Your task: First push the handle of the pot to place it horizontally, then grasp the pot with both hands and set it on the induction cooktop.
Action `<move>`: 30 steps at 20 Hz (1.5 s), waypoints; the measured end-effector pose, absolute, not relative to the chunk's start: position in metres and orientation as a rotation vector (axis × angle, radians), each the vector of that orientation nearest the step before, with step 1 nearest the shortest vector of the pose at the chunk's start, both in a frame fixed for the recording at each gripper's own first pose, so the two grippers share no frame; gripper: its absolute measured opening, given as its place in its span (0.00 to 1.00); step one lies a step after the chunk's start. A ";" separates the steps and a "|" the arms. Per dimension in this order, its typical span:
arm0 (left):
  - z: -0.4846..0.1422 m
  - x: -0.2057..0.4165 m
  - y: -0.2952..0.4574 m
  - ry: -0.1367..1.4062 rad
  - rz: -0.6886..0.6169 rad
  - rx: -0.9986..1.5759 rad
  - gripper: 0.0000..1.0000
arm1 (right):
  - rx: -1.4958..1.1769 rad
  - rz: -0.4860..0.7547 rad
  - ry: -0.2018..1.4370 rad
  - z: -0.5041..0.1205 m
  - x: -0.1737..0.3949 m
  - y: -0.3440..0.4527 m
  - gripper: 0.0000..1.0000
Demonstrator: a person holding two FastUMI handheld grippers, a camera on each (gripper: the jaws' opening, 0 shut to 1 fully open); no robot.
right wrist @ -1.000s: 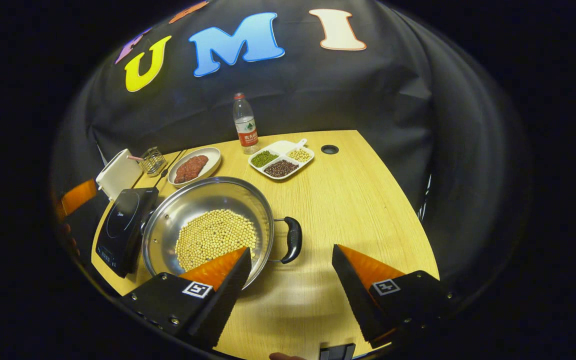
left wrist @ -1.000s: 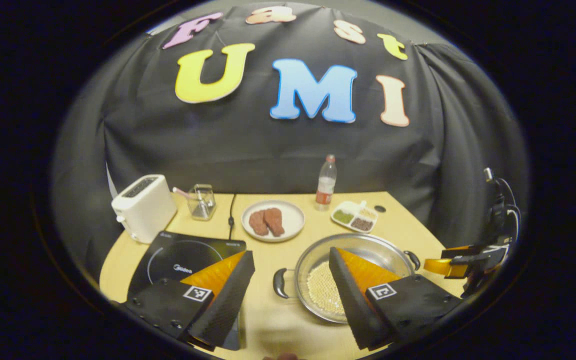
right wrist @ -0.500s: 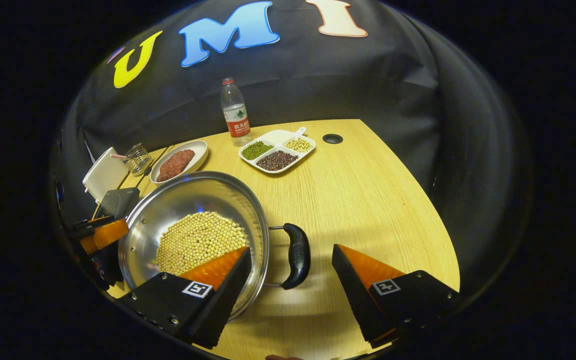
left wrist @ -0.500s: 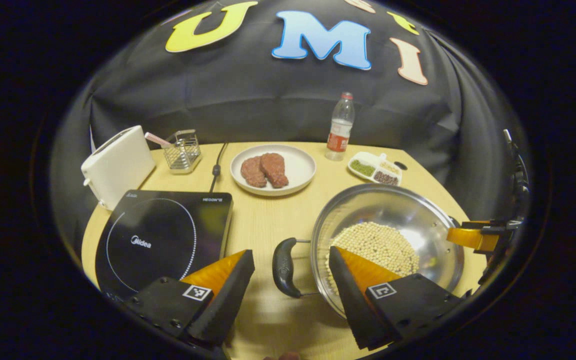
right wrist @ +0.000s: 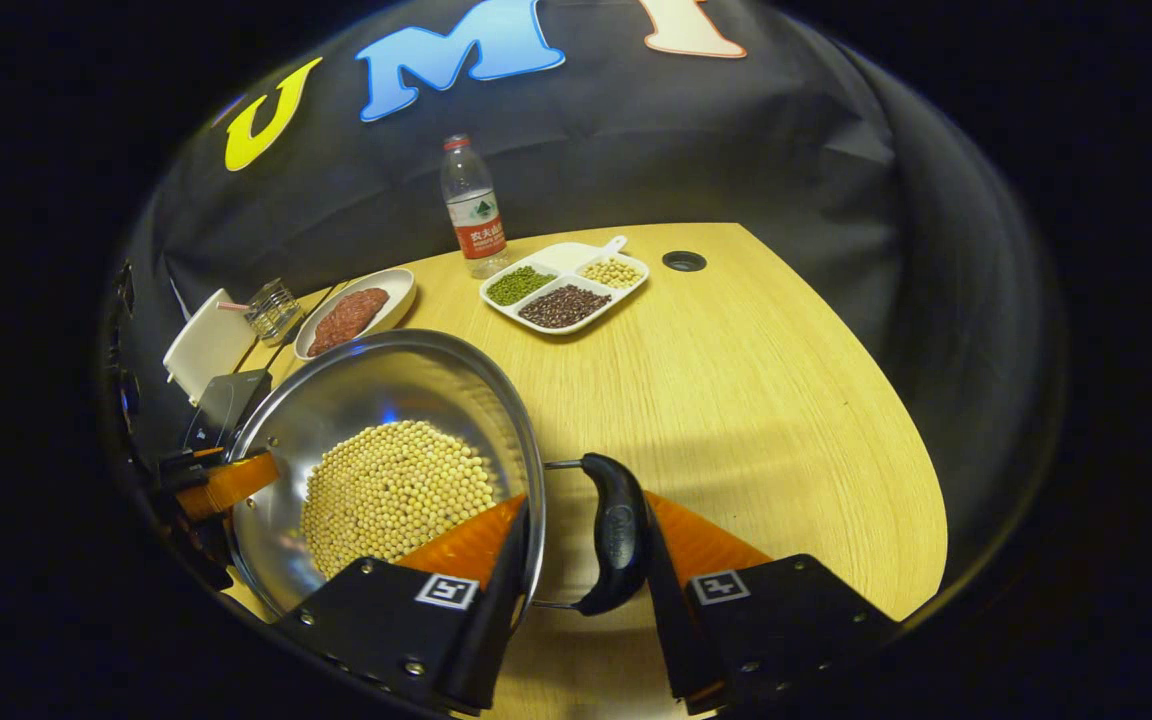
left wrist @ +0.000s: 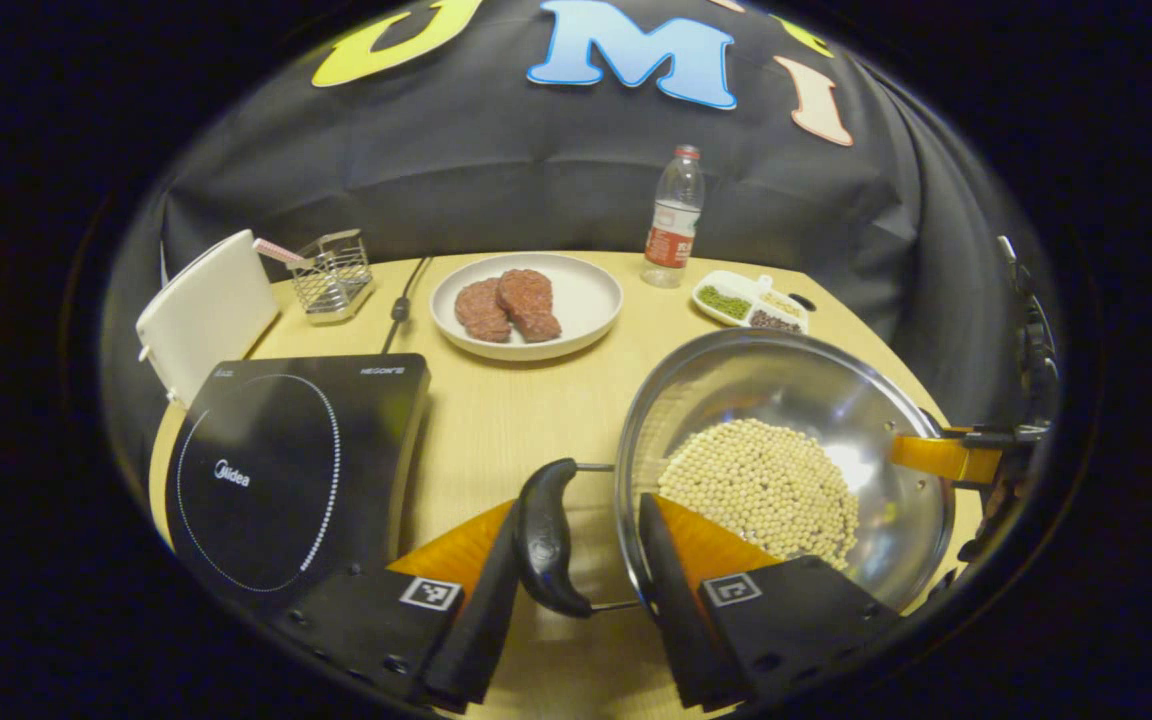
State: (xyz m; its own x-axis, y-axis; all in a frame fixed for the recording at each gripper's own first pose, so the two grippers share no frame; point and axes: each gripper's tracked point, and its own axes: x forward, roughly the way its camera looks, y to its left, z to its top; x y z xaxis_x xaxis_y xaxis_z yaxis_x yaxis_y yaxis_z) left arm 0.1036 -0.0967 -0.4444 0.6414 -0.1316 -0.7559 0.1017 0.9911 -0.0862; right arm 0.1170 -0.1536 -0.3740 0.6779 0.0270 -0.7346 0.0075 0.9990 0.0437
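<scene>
- We see the pot [left wrist: 786,450] on the worktop [right wrist: 736,360], right of the induction cooktop [left wrist: 286,460] and not yet on it; it is steel, wide, shallow and part full of soybeans [left wrist: 761,490].
- Left tool [left wrist: 576,590] straddles the left handle [left wrist: 546,540]; one finger looks to touch it, the other sits at the rim, so we can't tell if it is clamped.
- Right tool [right wrist: 584,560] has the right handle [right wrist: 616,535] between its fingers, which sit close; a firm clamp is not clear.
- We judge the pot rigid and fairly heavy with the load; smooth steel is slippery, so hold the two dark loop handles, not the rim.
- Beans are loose and will roll or spill if it tilts; lift level, both sides together.
- Writing: the cooktop face carries "Midea" plus small text at its far corners, too small to read. The water bottle [right wrist: 471,210] has a red and white label, unreadable.
</scene>
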 end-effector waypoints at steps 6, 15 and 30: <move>-0.439 0.102 -0.097 0.871 -0.118 -0.012 0.60 | 0.054 0.002 0.828 -0.372 0.116 -0.151 0.54; -0.393 0.096 -0.077 0.854 -0.149 -0.037 0.60 | 0.060 -0.053 0.799 -0.324 0.092 -0.129 0.54; -0.289 0.074 0.035 0.798 -0.122 -0.078 0.63 | 0.049 -0.026 0.732 -0.231 0.066 -0.025 0.53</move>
